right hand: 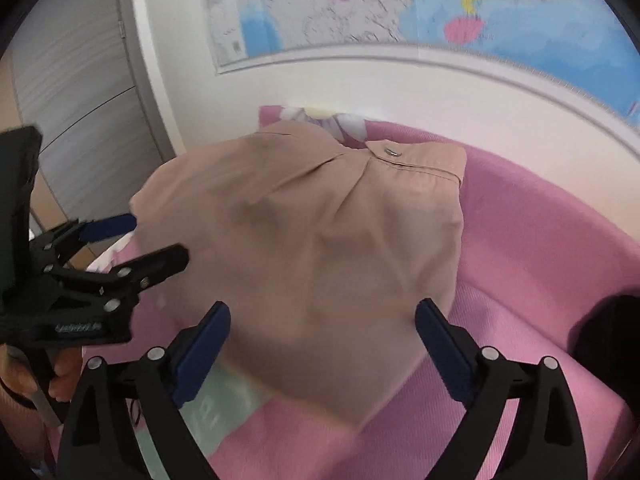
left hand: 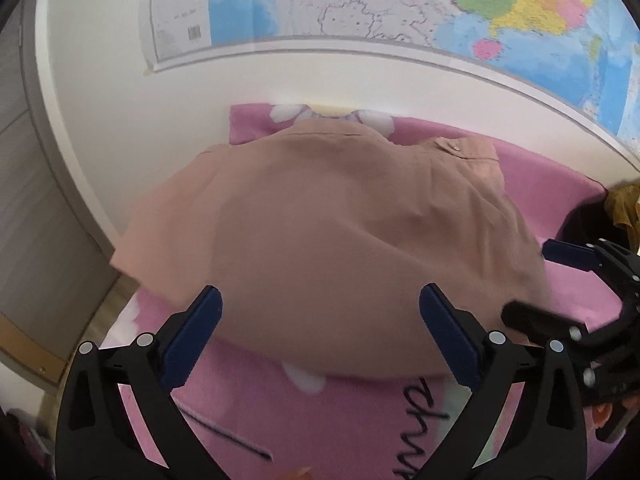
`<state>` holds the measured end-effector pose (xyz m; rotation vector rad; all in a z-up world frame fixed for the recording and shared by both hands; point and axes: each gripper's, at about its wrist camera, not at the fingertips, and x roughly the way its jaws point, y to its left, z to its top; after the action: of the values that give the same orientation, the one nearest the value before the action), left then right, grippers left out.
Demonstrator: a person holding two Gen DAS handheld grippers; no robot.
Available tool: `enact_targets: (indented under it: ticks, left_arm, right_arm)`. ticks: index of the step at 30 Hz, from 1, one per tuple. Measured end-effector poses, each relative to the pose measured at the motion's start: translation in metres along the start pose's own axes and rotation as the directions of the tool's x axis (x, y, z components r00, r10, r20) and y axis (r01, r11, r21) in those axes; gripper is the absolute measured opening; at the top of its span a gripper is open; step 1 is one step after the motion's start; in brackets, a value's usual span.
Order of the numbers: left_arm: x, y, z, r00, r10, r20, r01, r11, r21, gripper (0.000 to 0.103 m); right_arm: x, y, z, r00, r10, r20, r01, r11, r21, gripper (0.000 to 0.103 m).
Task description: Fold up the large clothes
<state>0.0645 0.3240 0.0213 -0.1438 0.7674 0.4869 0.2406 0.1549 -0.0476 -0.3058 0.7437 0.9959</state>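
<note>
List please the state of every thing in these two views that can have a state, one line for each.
Beige garment: lying folded over on the pink blanket, released, waistband with a snap at the far end.
Pink blanket: spread flat under the garment.
Left tongs: open, nothing between the pads.
Right tongs: open, holding nothing.
Wall map: hanging flat on the wall.

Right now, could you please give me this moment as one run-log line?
garment: tan garment folded on pink blanket | left tongs: open, empty | right tongs: open, empty | backdrop: wall map
</note>
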Motion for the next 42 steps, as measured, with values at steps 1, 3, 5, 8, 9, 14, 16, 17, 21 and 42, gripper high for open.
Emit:
enact_targets:
  ticks: [1, 3, 5, 8, 9, 14, 16, 17, 21, 42]
  left_arm:
    - [-0.003, 0.0, -0.002, 1.0, 0.005, 0.003, -0.005, 1.0, -0.003, 0.098]
    - [-0.014, -0.001, -0.007, 1.0, 0.019, 0.014, -0.019, 1.0, -0.021, 0.098]
    - [-0.021, -0.001, -0.01, 0.999, 0.033, 0.02, -0.032, 0.999, -0.031, 0.098]
    - [-0.032, -0.004, -0.019, 0.999, 0.038, 0.012, -0.037, 0.998, -0.046, 0.098]
    - [-0.036, -0.006, -0.022, 0.999, 0.043, 0.007, -0.042, 0.998, -0.05, 0.098]
    - [-0.049, -0.016, -0.036, 0.998, 0.061, -0.001, -0.061, 0.997, -0.049, 0.098]
    - [-0.054, -0.021, -0.041, 0.998, 0.069, 0.002, -0.069, 0.997, -0.038, 0.098]
    - [-0.057, -0.023, -0.043, 0.997, 0.076, 0.006, -0.076, 0.996, -0.039, 0.098]
    - [-0.068, -0.029, -0.05, 0.998, 0.07, 0.011, -0.069, 0.996, -0.058, 0.098]
    - [-0.113, -0.037, -0.08, 0.999, 0.007, 0.035, 0.0, 0.983, -0.182, 0.098]
  right_arm:
    - [-0.005, 0.005, -0.003, 1.0, -0.013, 0.007, 0.013, 1.0, -0.008, 0.097]
    - [-0.016, 0.008, -0.011, 0.999, -0.028, 0.022, 0.028, 1.0, -0.011, 0.097]
    - [-0.029, 0.01, -0.02, 0.998, -0.04, 0.039, 0.04, 0.999, 0.0, 0.097]
    - [-0.042, 0.014, -0.028, 0.998, -0.04, 0.058, 0.039, 0.999, 0.017, 0.097]
    - [-0.045, 0.017, -0.031, 0.998, -0.036, 0.056, 0.035, 0.999, 0.016, 0.097]
    - [-0.053, 0.025, -0.037, 0.997, -0.052, 0.064, 0.05, 0.998, 0.022, 0.097]
    - [-0.059, 0.026, -0.041, 0.996, -0.057, 0.067, 0.056, 0.998, 0.023, 0.097]
    - [-0.062, 0.027, -0.042, 0.995, -0.065, 0.074, 0.063, 0.998, 0.026, 0.097]
    - [-0.073, 0.026, -0.047, 0.992, -0.081, 0.096, 0.078, 0.996, 0.041, 0.097]
    - [-0.107, 0.029, -0.081, 0.988, -0.085, 0.132, 0.073, 0.993, 0.092, 0.097]
